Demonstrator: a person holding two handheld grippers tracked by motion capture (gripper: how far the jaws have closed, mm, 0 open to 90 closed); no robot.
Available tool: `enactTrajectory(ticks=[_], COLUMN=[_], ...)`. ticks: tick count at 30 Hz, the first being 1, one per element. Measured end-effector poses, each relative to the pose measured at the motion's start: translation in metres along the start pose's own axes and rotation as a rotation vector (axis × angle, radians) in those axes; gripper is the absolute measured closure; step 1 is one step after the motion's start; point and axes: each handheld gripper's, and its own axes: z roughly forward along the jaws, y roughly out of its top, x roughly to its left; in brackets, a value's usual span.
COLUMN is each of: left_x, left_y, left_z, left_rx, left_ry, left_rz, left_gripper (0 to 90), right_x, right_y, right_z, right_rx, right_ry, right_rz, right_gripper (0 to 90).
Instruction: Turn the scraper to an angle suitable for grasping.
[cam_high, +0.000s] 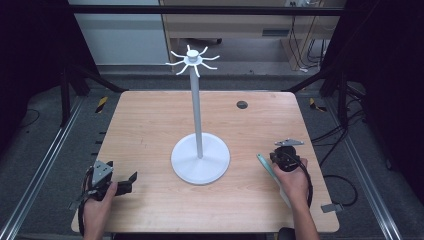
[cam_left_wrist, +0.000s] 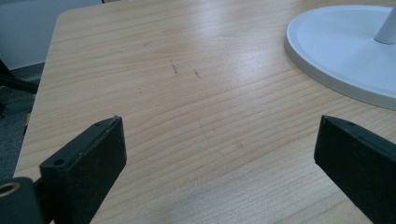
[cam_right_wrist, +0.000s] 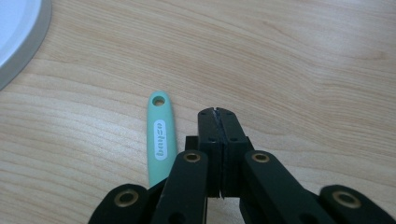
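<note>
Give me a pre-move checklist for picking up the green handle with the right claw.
1. Right claw open for a grasp: not ok, jaws pressed shut.
2. Mint-green plastic handle with a hanging hole lying flat on the light wooden table: ok, beside the right claw and apart from it.
3. Handle's far end and what tool it is: cannot tell, hidden under the claw and hand.
4. Left claw free: ok, jaws wide apart, nothing between them.
5. White metal stand with a round base and hooked top upright at table centre: ok.
6. Stand's hooks free: ok, nothing hangs there.
</note>
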Motion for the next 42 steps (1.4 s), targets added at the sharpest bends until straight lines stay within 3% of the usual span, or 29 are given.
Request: enactTrajectory(ticks=[8, 28, 42], left_x=[0.0, 0.0, 0.0], left_y=[0.0, 0.0, 0.0], left_z=[0.0, 0.001, 0.001], left_rx=[0.001, 0.002, 0.001], left_ry=[0.001, -0.001, -0.001], left_rz=[0.001, 0.004, 0.005], left_gripper=[1.8, 1.8, 1.8], right_x=[0.003, 0.007, 0.025], right_y=[0.0, 0.0, 0.002], right_z=[0.005, 0.008, 0.004], right_rx=[0.033, 0.046, 0.066], right_ry=[0.025, 0.073, 0.147], right_rz=[-0.017, -0.013, -0.066], right_gripper=[90.0, 90.0, 90.0])
